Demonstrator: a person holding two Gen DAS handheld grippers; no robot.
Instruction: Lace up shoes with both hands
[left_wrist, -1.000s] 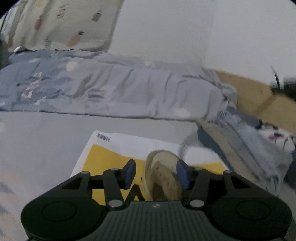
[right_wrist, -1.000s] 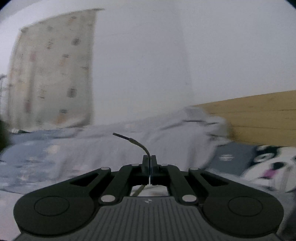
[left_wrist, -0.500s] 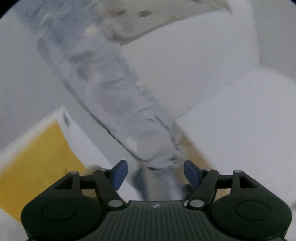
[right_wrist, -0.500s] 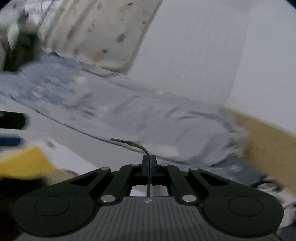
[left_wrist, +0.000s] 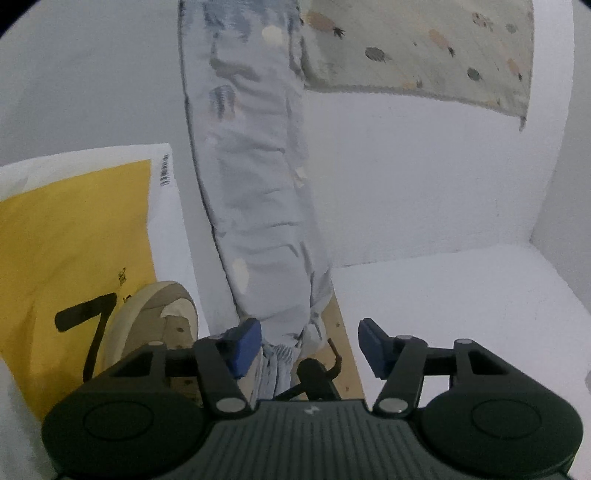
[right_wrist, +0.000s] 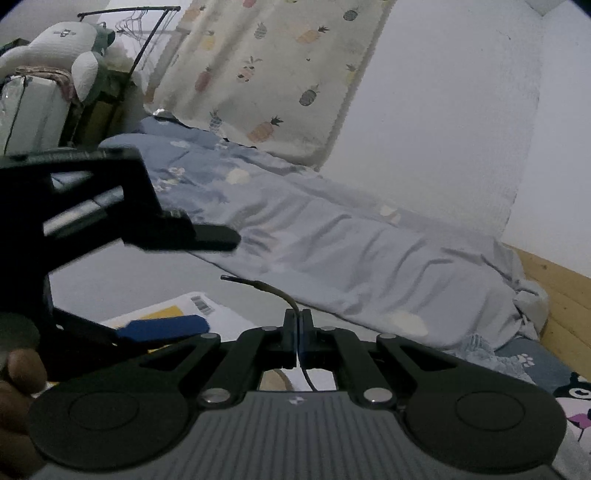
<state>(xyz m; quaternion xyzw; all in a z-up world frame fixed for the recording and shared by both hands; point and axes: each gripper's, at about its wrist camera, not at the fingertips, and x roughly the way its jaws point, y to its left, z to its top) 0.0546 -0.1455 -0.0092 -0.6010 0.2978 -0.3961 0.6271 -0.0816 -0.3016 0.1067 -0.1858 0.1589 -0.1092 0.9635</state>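
Olive lace (right_wrist: 275, 290) is pinched in the closed right gripper (right_wrist: 298, 334), tip curling free; left gripper (left_wrist: 308, 345) hangs open, empty, beside the tan shoe (left_wrist: 159, 325) on yellow paper (left_wrist: 70, 240) (a mid-threading handover, I'd say). Next: left fingers (left_wrist: 243, 341) must close on that tip

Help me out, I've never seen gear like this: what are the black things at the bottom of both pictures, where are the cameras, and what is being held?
No robot here: a person holds one black pinching tool in each hand, with a camera on each looking forward along its two fingers.

The left tool is open and holds nothing; its view is tilted. Beside it sits a beige shoe on a yellow and white sheet.

The right tool is shut on a shoelace, whose stiff dark tip sticks out ahead. The left tool shows at that picture's left edge. Behind lie a blue blanket and a pineapple curtain.
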